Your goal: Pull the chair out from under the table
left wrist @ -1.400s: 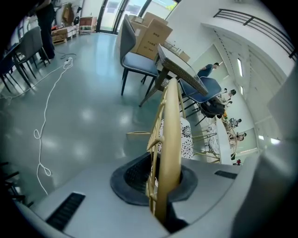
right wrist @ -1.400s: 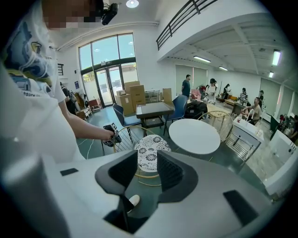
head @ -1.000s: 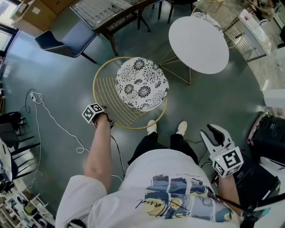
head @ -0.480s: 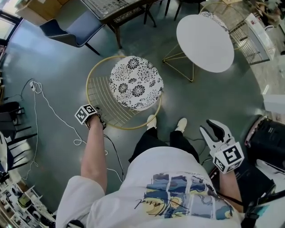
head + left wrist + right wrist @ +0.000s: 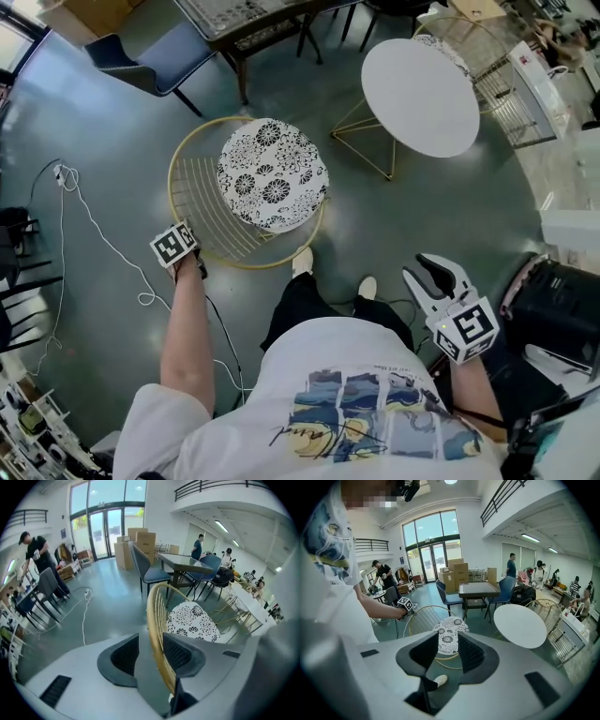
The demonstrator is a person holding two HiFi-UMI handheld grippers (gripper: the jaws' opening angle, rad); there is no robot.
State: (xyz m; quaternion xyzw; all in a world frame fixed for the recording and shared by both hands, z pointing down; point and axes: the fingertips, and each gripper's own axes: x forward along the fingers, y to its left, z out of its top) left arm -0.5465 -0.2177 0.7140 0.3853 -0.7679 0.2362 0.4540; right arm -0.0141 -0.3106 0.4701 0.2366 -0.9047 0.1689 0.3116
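The chair has a gold wire back and a black-and-white flowered seat (image 5: 272, 187); it stands on the floor left of the round white table (image 5: 420, 96), apart from it. My left gripper (image 5: 187, 251) is at the chair's back rim (image 5: 180, 202). In the left gripper view the gold rim (image 5: 157, 630) runs between the jaws of the left gripper (image 5: 151, 651), which have just been opening; a gap shows beside the rim. My right gripper (image 5: 439, 272) hangs open and empty at the lower right. Its own view frames the seat (image 5: 449, 635) between the open jaws of the right gripper (image 5: 440, 651).
A dark table and a blue chair (image 5: 141, 61) stand at the back left. A white cable (image 5: 84, 220) trails over the floor on the left. A second gold wire chair (image 5: 469, 47) sits behind the white table. A black bag (image 5: 558, 300) lies at the right. My shoes (image 5: 302, 261) are just below the chair.
The chair and my left gripper have shifted left, farther from the white table. The left gripper rose a little. The right gripper drifted slightly left.
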